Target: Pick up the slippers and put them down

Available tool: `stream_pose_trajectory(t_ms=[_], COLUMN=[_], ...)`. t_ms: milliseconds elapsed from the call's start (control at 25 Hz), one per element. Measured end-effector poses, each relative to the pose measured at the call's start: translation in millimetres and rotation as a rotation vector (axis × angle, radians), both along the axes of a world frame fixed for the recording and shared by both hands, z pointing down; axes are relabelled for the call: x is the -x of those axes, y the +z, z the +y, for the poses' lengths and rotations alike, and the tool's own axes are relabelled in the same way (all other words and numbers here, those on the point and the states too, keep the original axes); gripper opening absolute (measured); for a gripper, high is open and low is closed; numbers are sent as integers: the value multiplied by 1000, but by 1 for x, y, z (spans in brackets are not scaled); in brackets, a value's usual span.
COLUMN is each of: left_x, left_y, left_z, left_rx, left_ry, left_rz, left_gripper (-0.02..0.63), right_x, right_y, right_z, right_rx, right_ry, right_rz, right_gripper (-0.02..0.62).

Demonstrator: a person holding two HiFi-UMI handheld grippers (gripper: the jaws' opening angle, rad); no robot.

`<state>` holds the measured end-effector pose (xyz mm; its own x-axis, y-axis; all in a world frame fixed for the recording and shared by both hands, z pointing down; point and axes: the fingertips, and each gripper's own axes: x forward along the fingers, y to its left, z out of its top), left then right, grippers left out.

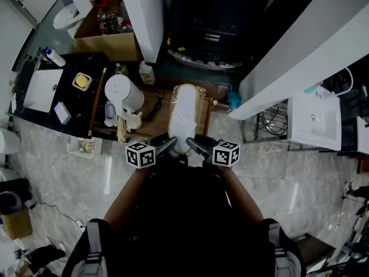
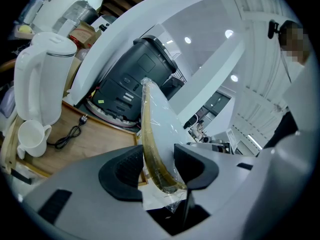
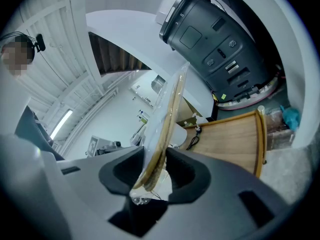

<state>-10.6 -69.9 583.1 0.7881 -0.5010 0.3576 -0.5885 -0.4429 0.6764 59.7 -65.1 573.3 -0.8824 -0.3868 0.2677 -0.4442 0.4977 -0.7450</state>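
Marble floor, wooden tray, wrapped slippers

Looks like a home-style kitchen/washroom corner, maybe staged in a lab or showroom. There's a marble-look tiled floor and a dark bench with a white sink set in it. A white kettle and mug sit on a wooden tray. There's another washbasin off right, and cardboard boxes behind.
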Motion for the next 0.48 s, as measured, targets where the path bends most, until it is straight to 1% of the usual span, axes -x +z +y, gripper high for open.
stream_pose_trajectory(t_ms=[480], left_x=[13], left_y=[6], left_z=[-1], left_rx=[26], left_ry=[-16], left_rz=[-19], left_gripper=[196], right_x=[12], right_y=[8], right_z=[-2], right_rx=[32], right_ry=[-20], right_rz=[-4], right_gripper=[141])
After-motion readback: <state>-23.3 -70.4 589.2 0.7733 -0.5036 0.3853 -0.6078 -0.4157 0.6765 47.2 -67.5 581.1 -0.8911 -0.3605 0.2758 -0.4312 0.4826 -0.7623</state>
